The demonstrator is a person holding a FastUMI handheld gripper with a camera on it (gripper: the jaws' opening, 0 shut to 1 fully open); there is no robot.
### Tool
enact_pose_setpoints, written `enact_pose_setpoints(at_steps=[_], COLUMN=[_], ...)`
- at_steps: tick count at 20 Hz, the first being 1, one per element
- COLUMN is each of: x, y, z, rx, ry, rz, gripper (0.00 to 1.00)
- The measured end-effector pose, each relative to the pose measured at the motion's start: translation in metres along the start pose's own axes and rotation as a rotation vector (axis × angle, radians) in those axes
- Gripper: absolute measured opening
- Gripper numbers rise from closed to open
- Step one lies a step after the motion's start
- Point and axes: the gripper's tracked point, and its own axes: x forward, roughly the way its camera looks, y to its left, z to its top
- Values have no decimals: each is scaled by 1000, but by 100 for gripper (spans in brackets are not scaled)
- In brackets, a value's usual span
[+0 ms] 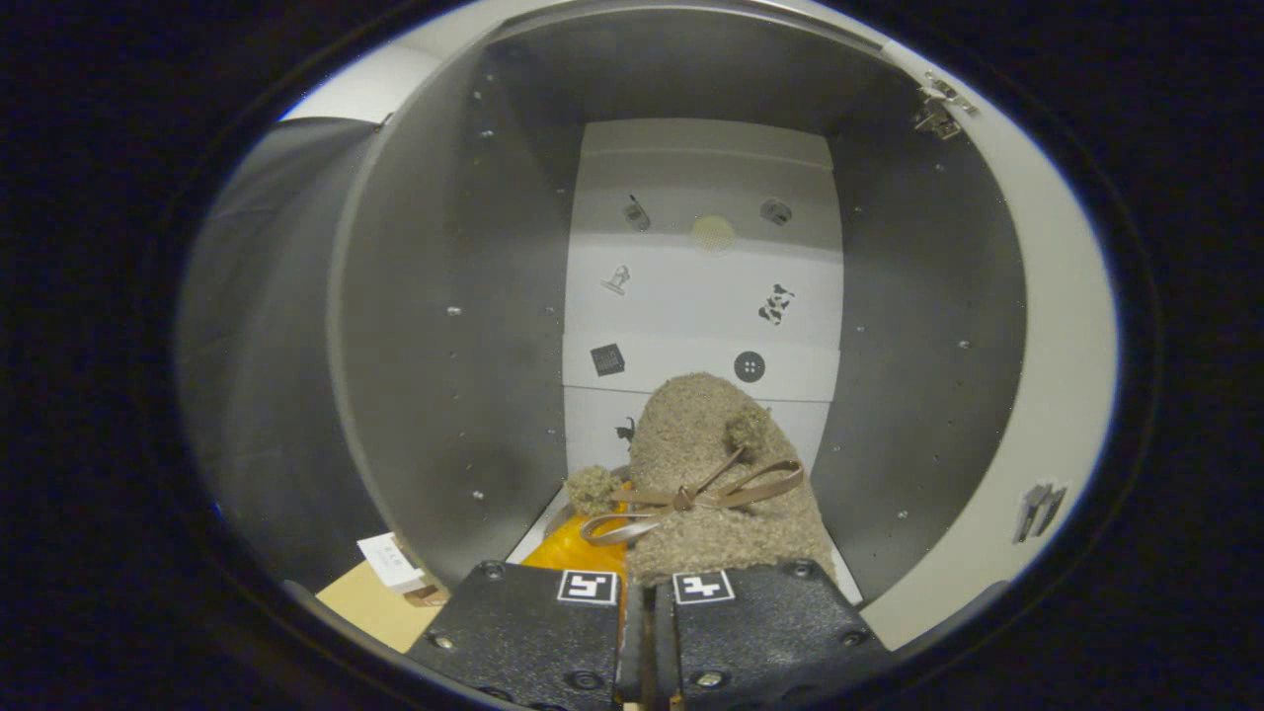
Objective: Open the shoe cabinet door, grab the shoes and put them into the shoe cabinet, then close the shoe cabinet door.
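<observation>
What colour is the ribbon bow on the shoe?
Light brown, on the fuzzy tan shoe held in the gripper; gripper view.

White floor of the shoe cabinet (pixel 553 518), fuzzy tan shoe (pixel 716 474) over it, orange item (pixel 583 548) beside

Non-task items. A small white card (pixel 388 562) with faint markings lies on a tan surface (pixel 367 604), its far corner over the surface's edge. Small dark printed pictures dot the pale panelling at the rear: a button (pixel 750 366), a square chip-like shape (pixel 607 359), a blotched black-and-white figure (pixel 776 303), a grey stamp-like figure (pixel 616 279). Above them sits a pale yellowish disc (pixel 713 233). Two smaller grey shapes flank it, too blurred to tell.
</observation>
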Motion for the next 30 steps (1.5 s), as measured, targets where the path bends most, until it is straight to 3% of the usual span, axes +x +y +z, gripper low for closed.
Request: enact_pose_setpoints(at_steps=[11,20,29,30], x=[118,140,113,108], y=[-42,-53,-46,-44], z=[-60,-87,-81,-79], rx=[107,90,122,114], ry=[193,290,279,272], rz=[-62,-117,-102,-101], gripper=[8,9,65,64])
